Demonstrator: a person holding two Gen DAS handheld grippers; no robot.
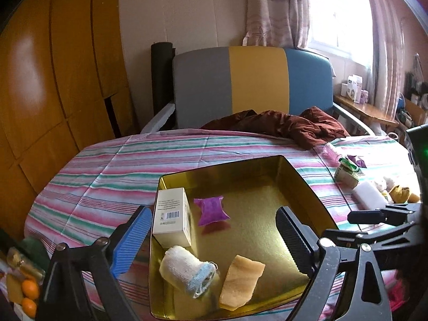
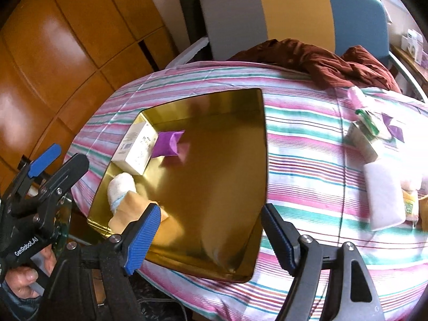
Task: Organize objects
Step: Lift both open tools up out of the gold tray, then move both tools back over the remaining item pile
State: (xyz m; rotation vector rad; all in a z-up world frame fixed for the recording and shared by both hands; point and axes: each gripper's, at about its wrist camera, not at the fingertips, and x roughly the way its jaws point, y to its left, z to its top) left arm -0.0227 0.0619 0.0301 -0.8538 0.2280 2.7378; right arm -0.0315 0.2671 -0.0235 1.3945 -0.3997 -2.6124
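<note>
Tin (image 1: 291,171): a light, stiff, slick gold box on the striped cloth (image 1: 112,176), best gripped by its rim. It lies right under both claws. Inside, nearest, a soft sock (image 1: 187,270) and tan cloth (image 1: 240,281); further in, a rigid carton (image 1: 172,220) and purple sachet (image 1: 211,211). Left claw (image 1: 211,240) and right claw (image 2: 211,238) both gape wide, empty, touching nothing.
</note>
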